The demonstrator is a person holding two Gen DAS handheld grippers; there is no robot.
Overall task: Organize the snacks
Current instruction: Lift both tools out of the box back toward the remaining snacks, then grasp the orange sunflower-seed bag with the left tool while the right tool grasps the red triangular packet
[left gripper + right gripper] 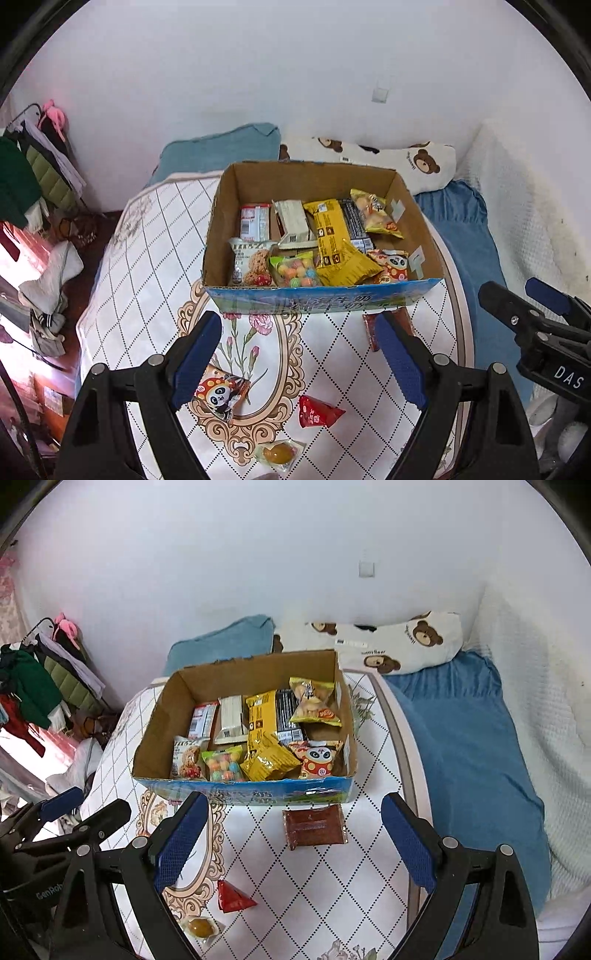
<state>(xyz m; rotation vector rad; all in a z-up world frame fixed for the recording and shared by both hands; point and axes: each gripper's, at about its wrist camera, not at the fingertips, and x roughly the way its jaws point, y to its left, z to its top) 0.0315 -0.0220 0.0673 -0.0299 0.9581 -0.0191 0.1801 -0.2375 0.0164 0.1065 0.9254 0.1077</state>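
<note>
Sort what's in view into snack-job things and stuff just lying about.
Job:
box with snacks inside
brown packet
red packet
panda packet
clear-wrapped orange sweet
left gripper and right gripper, both open and empty

Lying about:
bear pillow
teal pillow
blue blanket
clothes rack

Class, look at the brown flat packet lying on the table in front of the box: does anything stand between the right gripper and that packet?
Nothing visible does. The right gripper is open above bare tablecloth, and the brown packet lies flat just ahead between its fingers, close to the cardboard box. The red triangular snack lies nearer the camera, off that path.
</note>
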